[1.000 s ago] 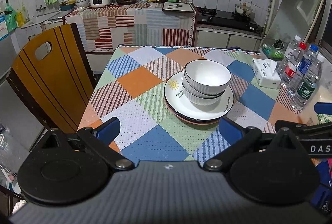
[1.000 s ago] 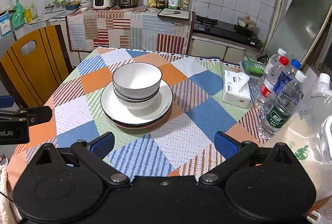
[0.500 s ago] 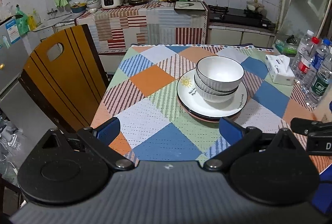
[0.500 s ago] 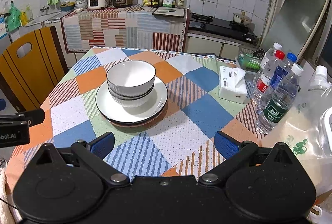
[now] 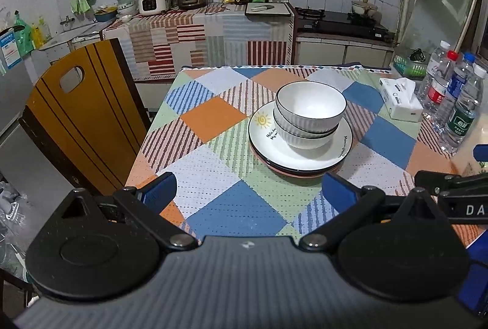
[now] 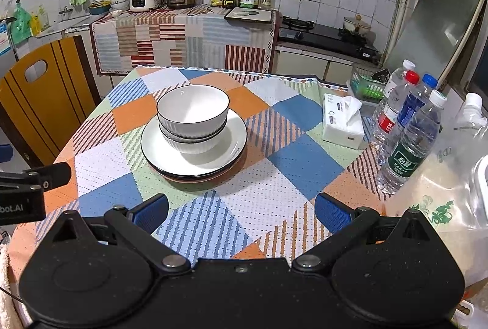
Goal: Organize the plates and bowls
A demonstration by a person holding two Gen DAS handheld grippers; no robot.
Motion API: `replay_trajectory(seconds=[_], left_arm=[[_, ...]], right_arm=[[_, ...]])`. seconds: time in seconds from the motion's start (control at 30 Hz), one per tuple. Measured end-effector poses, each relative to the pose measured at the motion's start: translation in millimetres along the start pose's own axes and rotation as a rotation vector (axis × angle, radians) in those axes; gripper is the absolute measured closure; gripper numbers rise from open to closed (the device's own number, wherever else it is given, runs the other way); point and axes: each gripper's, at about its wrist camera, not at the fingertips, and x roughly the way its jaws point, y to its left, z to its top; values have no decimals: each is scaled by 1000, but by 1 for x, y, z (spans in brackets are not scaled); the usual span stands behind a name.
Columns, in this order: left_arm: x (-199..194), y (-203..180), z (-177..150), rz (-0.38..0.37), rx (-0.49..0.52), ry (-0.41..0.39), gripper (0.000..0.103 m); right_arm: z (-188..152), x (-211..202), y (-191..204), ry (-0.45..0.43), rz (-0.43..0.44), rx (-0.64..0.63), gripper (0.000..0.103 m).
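While two bowls [image 5: 308,118] sit nested on stacked plates [image 5: 300,156] | left gripper [image 5: 248,191] wide, empty | right gripper [image 6: 242,211] wide, empty

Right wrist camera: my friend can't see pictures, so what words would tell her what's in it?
Two white bowls sit nested on a stack of plates on a patchwork tablecloth. The right gripper hangs before them, jaws wide apart and empty. A tissue pack and water bottles stand to the right.
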Motion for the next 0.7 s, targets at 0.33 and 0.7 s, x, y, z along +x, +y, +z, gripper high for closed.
replay_trajectory(seconds=[0.33, 0.7], left_arm=[[4, 2, -1, -4, -14, 29, 0], [1, 2, -2, 9, -7, 24, 0]], right_arm=[[-2, 5, 0, 12, -6, 6, 0], [-2, 5, -1, 19, -8, 17, 0]])
